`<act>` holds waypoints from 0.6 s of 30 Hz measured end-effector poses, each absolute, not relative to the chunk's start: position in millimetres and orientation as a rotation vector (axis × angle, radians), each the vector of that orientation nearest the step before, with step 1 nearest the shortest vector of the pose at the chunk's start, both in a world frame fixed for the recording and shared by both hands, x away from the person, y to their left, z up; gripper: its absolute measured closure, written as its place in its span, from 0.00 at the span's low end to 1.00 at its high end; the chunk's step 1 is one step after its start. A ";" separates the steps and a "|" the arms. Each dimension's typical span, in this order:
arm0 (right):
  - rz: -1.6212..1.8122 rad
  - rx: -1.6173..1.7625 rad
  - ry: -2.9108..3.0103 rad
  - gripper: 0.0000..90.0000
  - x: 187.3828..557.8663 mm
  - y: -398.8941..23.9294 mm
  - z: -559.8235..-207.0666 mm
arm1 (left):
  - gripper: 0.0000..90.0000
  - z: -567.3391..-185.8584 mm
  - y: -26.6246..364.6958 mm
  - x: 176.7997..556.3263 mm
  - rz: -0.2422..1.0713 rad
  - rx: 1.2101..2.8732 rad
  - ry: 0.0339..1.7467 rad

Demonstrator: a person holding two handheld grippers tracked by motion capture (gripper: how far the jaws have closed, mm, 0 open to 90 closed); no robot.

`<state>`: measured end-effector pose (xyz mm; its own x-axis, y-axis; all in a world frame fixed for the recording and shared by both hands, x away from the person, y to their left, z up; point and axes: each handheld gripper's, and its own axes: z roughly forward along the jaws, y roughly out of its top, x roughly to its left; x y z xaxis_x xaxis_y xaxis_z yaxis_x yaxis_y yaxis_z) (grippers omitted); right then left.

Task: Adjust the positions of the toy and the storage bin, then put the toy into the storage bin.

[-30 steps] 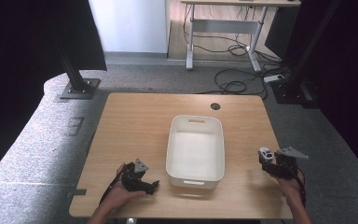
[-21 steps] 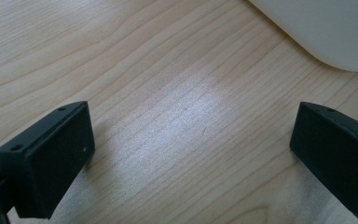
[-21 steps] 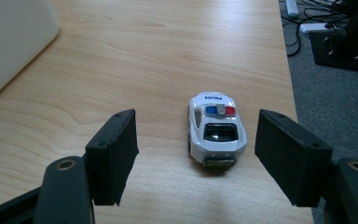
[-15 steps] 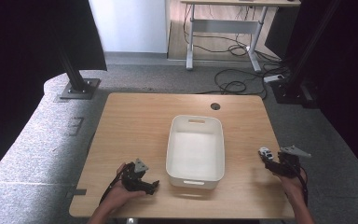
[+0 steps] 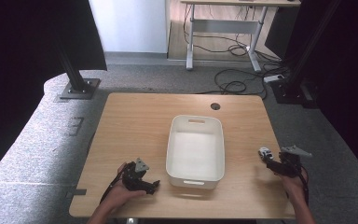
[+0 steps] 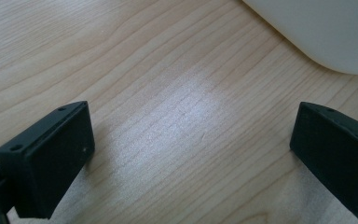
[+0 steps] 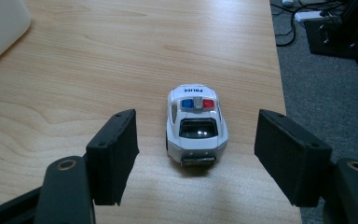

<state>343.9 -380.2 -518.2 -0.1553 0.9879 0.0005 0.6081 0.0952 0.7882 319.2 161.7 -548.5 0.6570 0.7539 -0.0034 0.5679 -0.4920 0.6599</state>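
A small white police car (image 7: 196,124) is seen on the bench (image 5: 140,121), close to its right edge and well apart from the white tub (image 5: 196,147) that stands in the middle. The right gripper (image 7: 196,154) is held low behind the car with its jaws spread wide, one on each side of the body and touching neither flank; this placement is judged to be a line-up for a sideways pinch across the car's width, since the tail faces the camera and the flanks offer flat faces. The tub is presumably set centrally so that it can be reached from either hand. The left gripper (image 6: 191,154) is likewise released, its jaws wide over bare wood with nothing between them, just beside the tub's near left corner, and is judged to be resting idle. In the high view the car (image 5: 264,152) is too small for detail, and the right hand (image 5: 292,184) is partly cut off by the lower edge. The car's front and wheels are hidden from the right gripper view.
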 end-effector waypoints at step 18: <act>0.896 1.556 1.838 0.33 361.0 -381.7 -523.6 | 0.00 -548.6 159.8 318.4 0.387 2.228 1.039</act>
<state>361.0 -381.7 -523.6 -0.1660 0.9861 0.0012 0.6085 0.1015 0.7870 318.4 159.8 -548.6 0.6439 0.7651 -0.0038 0.5759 -0.4814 0.6608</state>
